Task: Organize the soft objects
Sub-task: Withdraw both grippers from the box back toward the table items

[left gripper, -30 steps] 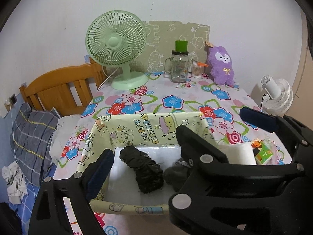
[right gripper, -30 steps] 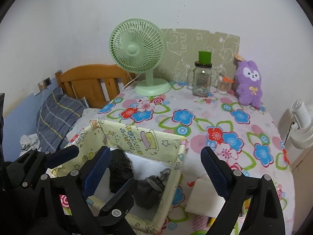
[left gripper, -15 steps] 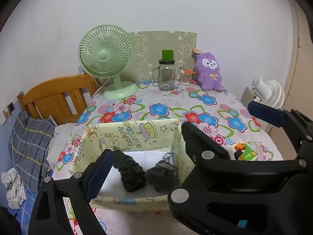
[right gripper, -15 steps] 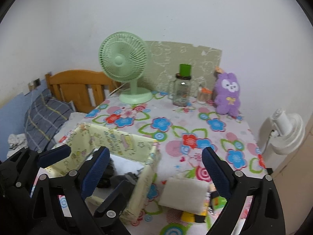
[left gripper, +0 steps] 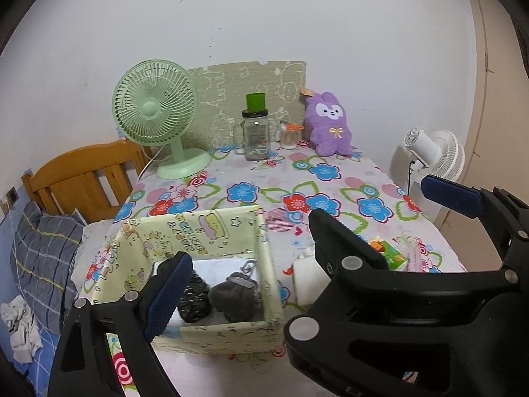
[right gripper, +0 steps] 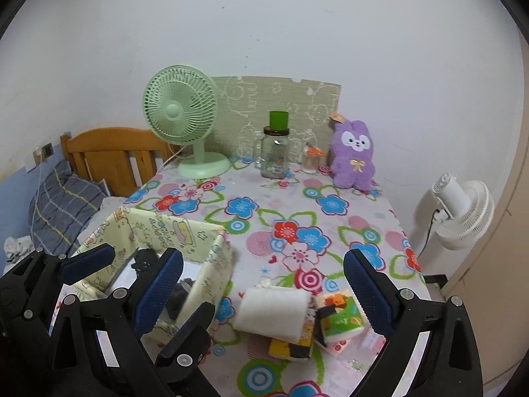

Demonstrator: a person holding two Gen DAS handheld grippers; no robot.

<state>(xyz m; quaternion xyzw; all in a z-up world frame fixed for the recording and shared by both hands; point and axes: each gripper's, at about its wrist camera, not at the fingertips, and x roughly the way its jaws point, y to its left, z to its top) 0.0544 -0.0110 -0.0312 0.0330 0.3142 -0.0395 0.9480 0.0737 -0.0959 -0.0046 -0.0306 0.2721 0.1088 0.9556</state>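
Blue-padded and spread wide, the right gripper (right gripper: 261, 284) hangs above the near edge of the tabletop (right gripper: 264, 225) with nothing between its fingers, and that wide stance looks chosen for bulk. Just below and ahead of it, framed by the two pads, lies a white rolled cloth (right gripper: 271, 312), resting on a small heap of colourful packets (right gripper: 340, 319). My read: this is the next soft thing to go, and a roll that plump wants a broad opening and a gentle squeeze.

Over to the left gripper (left gripper: 301, 231), equally open and equally empty, poised at the near wall of the yellow cartoon-print box (left gripper: 231, 330). Directly beyond its left pad, inside the box, sit a black bundle (left gripper: 193, 304) and a grey bundle (left gripper: 234, 297), side by side and touching, tucked against the near wall. So the box is the collecting place, and part of the sorting is done.

Farther out from both grippers, against the wall: a green desk fan (right gripper: 185, 122), a glass jar (right gripper: 274, 155), and a purple plush rabbit (right gripper: 352, 155) sitting upright, well apart from everything else.
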